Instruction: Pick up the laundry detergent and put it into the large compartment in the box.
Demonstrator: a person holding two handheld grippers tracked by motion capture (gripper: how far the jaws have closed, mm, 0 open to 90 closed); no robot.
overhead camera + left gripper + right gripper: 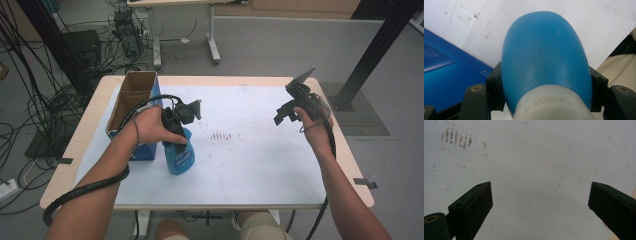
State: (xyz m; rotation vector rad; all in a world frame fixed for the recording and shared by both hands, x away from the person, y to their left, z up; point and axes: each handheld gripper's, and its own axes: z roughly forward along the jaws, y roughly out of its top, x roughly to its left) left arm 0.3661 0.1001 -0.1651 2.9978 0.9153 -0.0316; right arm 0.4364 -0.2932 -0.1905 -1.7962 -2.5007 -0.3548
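- Overhead, the high view takes in the whole table with its white sheet, a person's two forearms coming in from the bottom edge, and cables on the floor around it.
- Next in size, an open cardboard box with blue sides stands at the table's left end; the left gripper view catches just a slice of its blue wall, close beside the bottle.
- Then the blue bottle stands upright just right of the box, near the table's front-left part.
- Up close, the left gripper view shows what the high view cannot: the bottle's blue shoulder and white collar sit between the two black jaws, both pressed against its sides.
- So the left gripper is clamped on the bottle.
- Lastly, the right gripper hangs above the table's right part, well apart from the bottle; its own view shows the jaws wide with nothing between them, smudged white sheet beneath.
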